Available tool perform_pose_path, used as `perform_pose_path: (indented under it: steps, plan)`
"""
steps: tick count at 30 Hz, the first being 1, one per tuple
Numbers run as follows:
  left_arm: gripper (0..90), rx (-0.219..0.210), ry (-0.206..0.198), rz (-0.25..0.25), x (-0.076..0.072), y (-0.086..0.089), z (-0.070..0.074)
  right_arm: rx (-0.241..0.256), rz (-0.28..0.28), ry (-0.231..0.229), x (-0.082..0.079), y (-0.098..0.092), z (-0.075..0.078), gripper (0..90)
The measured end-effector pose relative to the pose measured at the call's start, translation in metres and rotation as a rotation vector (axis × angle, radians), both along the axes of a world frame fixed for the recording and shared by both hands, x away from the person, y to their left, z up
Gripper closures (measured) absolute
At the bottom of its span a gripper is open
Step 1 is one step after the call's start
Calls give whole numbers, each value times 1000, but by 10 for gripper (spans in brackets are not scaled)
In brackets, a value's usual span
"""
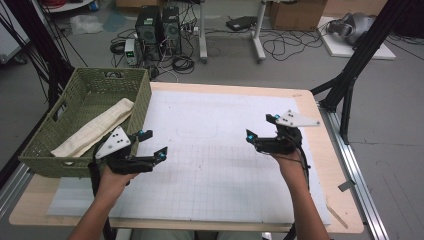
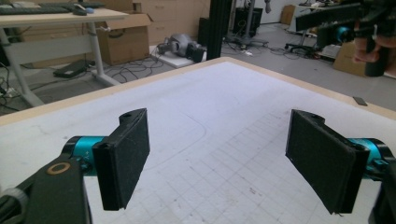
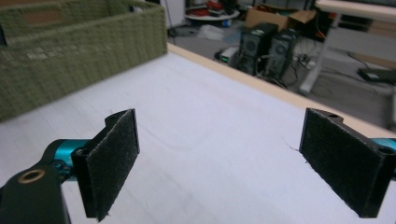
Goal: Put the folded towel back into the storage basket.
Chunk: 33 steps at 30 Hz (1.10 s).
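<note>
My left gripper (image 1: pixel 154 145) is open and hovers over the white gridded mat (image 1: pixel 225 150), just right of a green woven basket (image 1: pixel 90 87). A cream folded cloth (image 1: pixel 95 130) lies inside the basket. In the left gripper view its jaws stand wide apart with nothing between them (image 2: pixel 222 158). My right gripper (image 1: pixel 260 126) is open above the mat's right side and points left. The right gripper view shows the same wide, bare gap (image 3: pixel 229 161), with the basket (image 3: pixel 70 46) beyond at upper left. The other gripper (image 2: pixel 355 23) appears at the top right of the left gripper view, held in a hand.
The mat covers most of a wooden table (image 1: pixel 330 165). Beyond the far edge, computer towers (image 1: pixel 157 30), cables and cardboard boxes (image 1: pixel 295 15) sit on the floor. Black frame posts (image 1: pixel 350 75) stand at the table's right.
</note>
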<state>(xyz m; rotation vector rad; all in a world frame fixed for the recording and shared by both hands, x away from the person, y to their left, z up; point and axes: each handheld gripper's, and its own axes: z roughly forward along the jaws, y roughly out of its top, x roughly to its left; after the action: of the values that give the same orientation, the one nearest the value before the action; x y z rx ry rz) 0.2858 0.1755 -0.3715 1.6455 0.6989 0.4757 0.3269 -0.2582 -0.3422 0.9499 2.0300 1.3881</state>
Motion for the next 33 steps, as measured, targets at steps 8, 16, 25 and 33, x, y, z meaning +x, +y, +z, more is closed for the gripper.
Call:
perform_pose_path:
  steps: [8,16,25,33]
  plan:
    - [219,11,-2,-37,0,-17,-14,-36,-99,-2,-36,-36,-30,110]
    - [220,30,6,-40,-4,-23,-25,-52,-132,-15,-61,-43,-50,107]
    - [221,47,18,-26,-5,-21,-31,-58,-146,4,-63,-45,-57,107]
    - [221,61,21,-28,-5,-23,-33,-54,-153,-3,-64,-46,-56,107]
